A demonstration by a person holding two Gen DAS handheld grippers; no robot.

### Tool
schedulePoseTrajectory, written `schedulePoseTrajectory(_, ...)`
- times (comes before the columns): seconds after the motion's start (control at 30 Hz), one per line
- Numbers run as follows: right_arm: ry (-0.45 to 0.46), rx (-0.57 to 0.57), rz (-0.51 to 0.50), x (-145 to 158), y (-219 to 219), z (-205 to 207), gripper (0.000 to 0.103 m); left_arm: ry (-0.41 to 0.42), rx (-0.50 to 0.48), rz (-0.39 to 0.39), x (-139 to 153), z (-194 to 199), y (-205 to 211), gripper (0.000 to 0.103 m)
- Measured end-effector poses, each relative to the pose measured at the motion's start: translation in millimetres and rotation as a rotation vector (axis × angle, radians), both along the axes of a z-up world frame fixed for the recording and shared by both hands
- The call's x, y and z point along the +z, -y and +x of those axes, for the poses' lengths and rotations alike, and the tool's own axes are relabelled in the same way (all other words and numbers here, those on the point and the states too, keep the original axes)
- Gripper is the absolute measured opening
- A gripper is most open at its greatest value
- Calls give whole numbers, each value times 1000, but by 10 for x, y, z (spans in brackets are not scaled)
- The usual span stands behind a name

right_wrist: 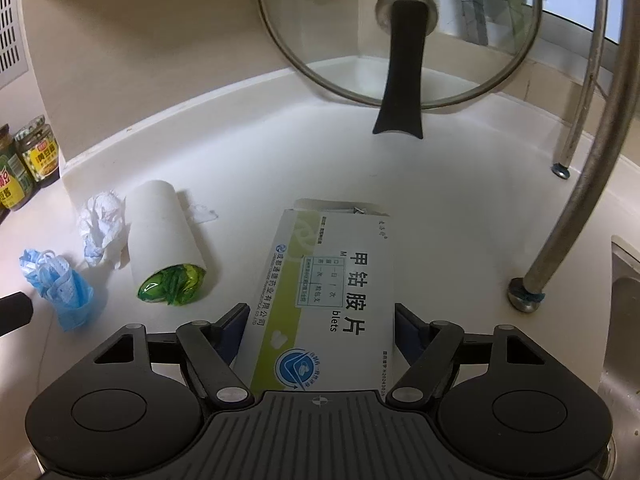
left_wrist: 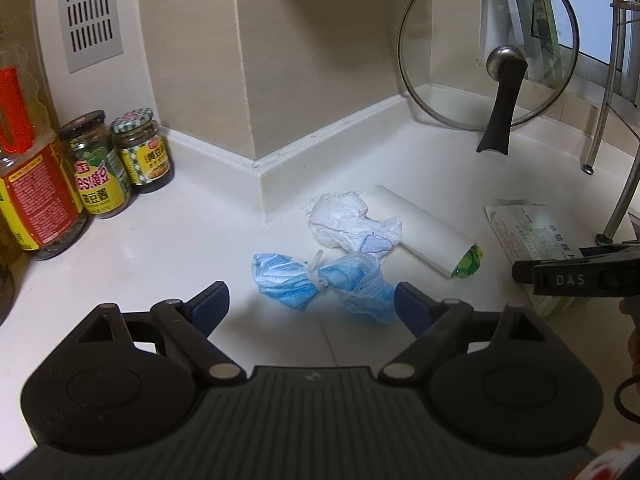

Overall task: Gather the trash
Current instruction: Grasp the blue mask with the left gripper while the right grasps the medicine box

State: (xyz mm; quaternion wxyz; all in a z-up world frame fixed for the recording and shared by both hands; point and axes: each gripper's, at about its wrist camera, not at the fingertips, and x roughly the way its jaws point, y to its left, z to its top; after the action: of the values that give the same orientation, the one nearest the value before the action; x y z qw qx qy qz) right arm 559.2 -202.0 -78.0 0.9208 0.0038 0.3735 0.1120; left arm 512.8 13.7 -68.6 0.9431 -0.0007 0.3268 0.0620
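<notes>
Home kitchen: sauce jars (left_wrist: pixel 120 160), pot lid (left_wrist: pixel 490 46)

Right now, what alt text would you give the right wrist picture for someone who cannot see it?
The right gripper straddles a white and green medicine box lying on a white counter, blue pads either side without clearly pressing it. Left of it lie a white paper tube stuffed with green plastic, crumpled white tissue and a balled blue face mask; a glass pot lid leans behind.
</notes>
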Motion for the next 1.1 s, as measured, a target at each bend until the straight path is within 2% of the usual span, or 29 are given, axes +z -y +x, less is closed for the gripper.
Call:
schedulePoseTrajectory(0.37,53,-29,42,99,149,-23,73,-28,39,-68,-136,238,-82,90)
schedulePoseTrajectory(0.57,56,-29,51,97,167,2,73,-46,60,-77,-260,390,-106,92)
schedulePoseTrajectory(0.67,48,-36,59,77,189,10,73,-36,53,-51,-290,430,-84,90)
schedulePoseTrajectory(0.7,47,-37,60,67,195,6,73,-30,44,-39,-293,433,-70,82)
schedulePoseTrajectory(0.77,47,-39,61,61,206,12,73,-25,27,-14,-302,443,-41,76)
schedulePoseTrajectory(0.83,48,-39,67,60,217,14,73,-20,13,9,-309,440,-17,61)
schedulePoseTrajectory(0.87,49,-38,70,60,218,15,73,-21,9,18,-314,440,-8,57)
schedulePoseTrajectory(0.93,49,-37,72,58,221,12,73,-24,-1,19,-324,429,-5,42)
schedulePoseTrajectory(1.03,49,-37,78,60,228,-4,73,-21,-7,22,-317,393,-3,32)
schedulePoseTrajectory(1.1,49,-36,81,66,233,-18,73,-16,-9,31,-305,367,0,30)
